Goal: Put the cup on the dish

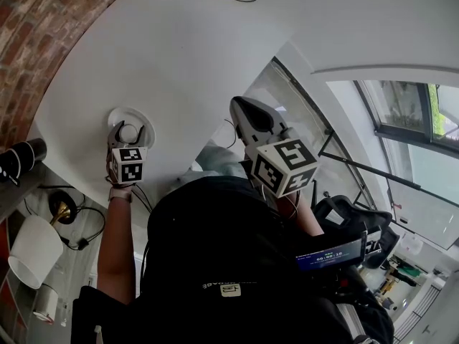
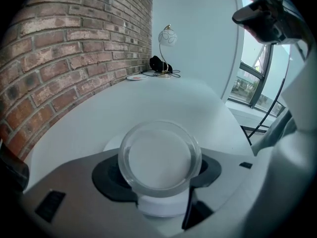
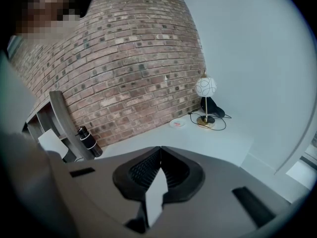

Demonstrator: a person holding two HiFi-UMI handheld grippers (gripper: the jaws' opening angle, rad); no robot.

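The left gripper (image 2: pixel 158 171) is clamped on the clear cup (image 1: pixel 128 130), its pads wrapped round the sides to keep the cup upright. The cup sits over the middle of the white dish (image 1: pixel 144 115) on the bench (image 1: pixel 186 41). I cannot tell whether it has touched down. The right gripper (image 3: pixel 158 168) has its jaws together and empty, held aside, seemingly to keep clear.

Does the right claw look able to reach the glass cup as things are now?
Probably not for a grasp: the left claw grips the glass cup on both sides at the white dish, and the right claw is shut.
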